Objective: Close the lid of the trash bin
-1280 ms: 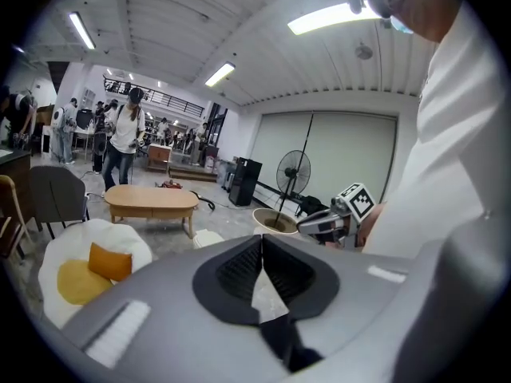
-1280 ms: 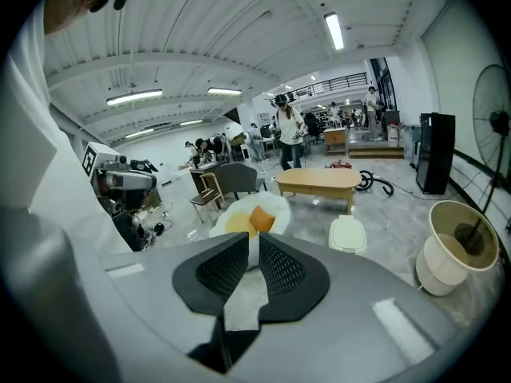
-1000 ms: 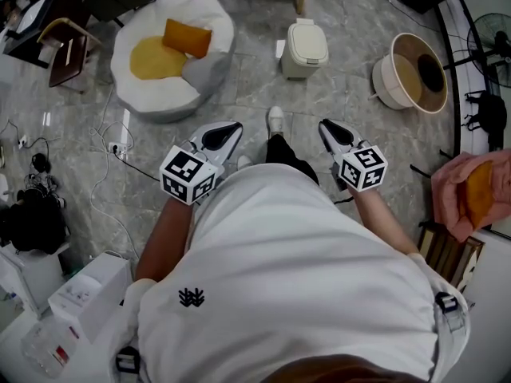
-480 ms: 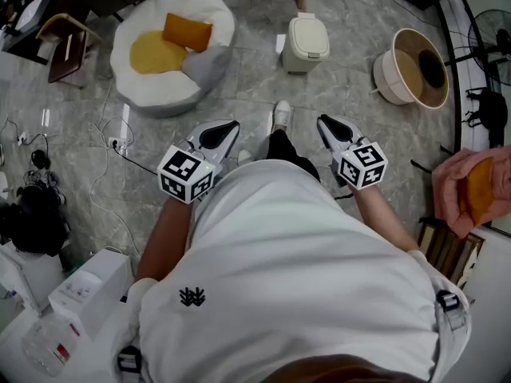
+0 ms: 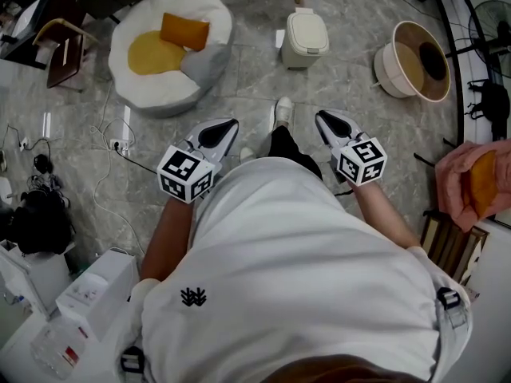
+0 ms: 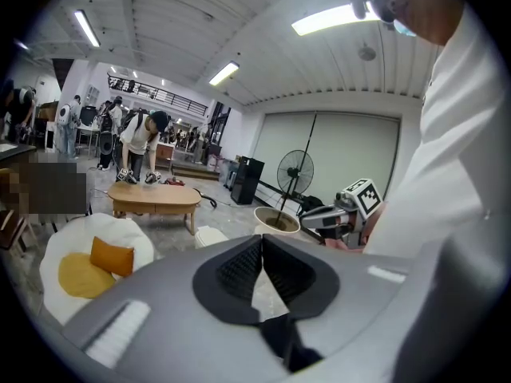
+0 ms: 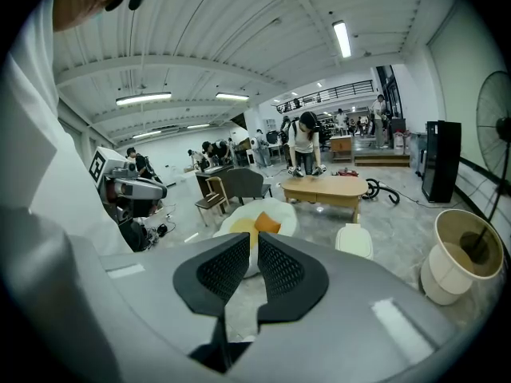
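The cream trash bin [image 5: 305,40] stands on the floor ahead of me with its lid down flat. It shows past the jaws in the left gripper view [image 6: 209,235] and the right gripper view [image 7: 354,240]. Both grippers are held at waist height, well short of the bin. My left gripper [image 5: 230,124] points toward it, its pads meeting at the tips [image 6: 261,242] with nothing between them. On my right gripper [image 5: 321,118] the jaws are closing, and a narrow empty gap remains between the pads [image 7: 254,242].
A white beanbag [image 5: 170,42] with orange cushions lies left of the bin. A round tub [image 5: 415,62] and a fan stand to the right. A low wooden table [image 7: 323,188] is behind the bin. Cables and a power strip [image 5: 120,130] run along the left floor. My shoe [image 5: 281,110] is forward.
The floor and bin have slid slightly up the head view. Both grippers stay where they were in front of my body.
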`<action>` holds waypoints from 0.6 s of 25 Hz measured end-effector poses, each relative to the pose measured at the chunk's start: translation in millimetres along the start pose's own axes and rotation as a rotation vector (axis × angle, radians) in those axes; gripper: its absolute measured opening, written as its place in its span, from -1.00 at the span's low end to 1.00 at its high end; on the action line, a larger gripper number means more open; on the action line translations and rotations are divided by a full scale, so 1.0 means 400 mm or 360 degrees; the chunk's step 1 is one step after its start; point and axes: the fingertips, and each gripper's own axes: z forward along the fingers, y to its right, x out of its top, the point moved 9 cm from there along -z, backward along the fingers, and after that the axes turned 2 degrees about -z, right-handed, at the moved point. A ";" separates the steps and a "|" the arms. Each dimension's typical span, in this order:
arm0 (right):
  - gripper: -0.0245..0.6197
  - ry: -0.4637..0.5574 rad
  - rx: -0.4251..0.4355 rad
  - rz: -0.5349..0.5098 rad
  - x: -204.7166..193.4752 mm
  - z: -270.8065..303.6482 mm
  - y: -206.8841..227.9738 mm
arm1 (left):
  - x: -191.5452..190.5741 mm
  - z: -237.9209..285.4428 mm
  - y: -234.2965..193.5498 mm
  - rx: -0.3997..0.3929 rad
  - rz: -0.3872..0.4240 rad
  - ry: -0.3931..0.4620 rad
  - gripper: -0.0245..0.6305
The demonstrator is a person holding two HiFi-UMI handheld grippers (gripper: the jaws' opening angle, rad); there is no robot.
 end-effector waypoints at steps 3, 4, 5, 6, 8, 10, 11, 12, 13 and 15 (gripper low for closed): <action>-0.82 0.0004 -0.0010 0.0010 0.004 0.007 0.015 | 0.006 0.015 -0.006 -0.0004 -0.0003 -0.0006 -0.74; -0.83 0.0005 -0.0013 0.0014 0.004 0.009 0.019 | 0.007 0.019 -0.009 -0.0005 -0.0006 -0.0010 -0.74; -0.83 0.0006 -0.0015 0.0018 0.005 0.012 0.024 | 0.008 0.024 -0.012 -0.0006 -0.0007 -0.0014 -0.74; -0.83 0.0007 -0.0017 0.0021 0.006 0.014 0.030 | 0.010 0.029 -0.014 -0.0006 -0.0008 -0.0018 -0.74; -0.83 0.0008 -0.0017 0.0027 0.010 0.019 0.045 | 0.017 0.041 -0.019 -0.0007 -0.0007 -0.0025 -0.74; -0.83 0.0006 -0.0016 0.0034 0.013 0.029 0.064 | 0.026 0.057 -0.028 -0.0005 -0.0006 -0.0033 -0.74; -0.83 0.0004 -0.0014 0.0037 0.015 0.036 0.075 | 0.032 0.065 -0.033 -0.0003 -0.0007 -0.0036 -0.74; -0.83 0.0001 -0.0012 0.0038 0.019 0.044 0.087 | 0.038 0.074 -0.040 0.0000 -0.0008 -0.0038 -0.74; -0.83 -0.0001 -0.0010 0.0037 0.025 0.053 0.100 | 0.045 0.084 -0.046 0.0003 -0.0011 -0.0039 -0.74; -0.83 -0.0004 -0.0006 0.0030 0.040 0.072 0.130 | 0.061 0.106 -0.060 0.0009 -0.0016 -0.0039 -0.74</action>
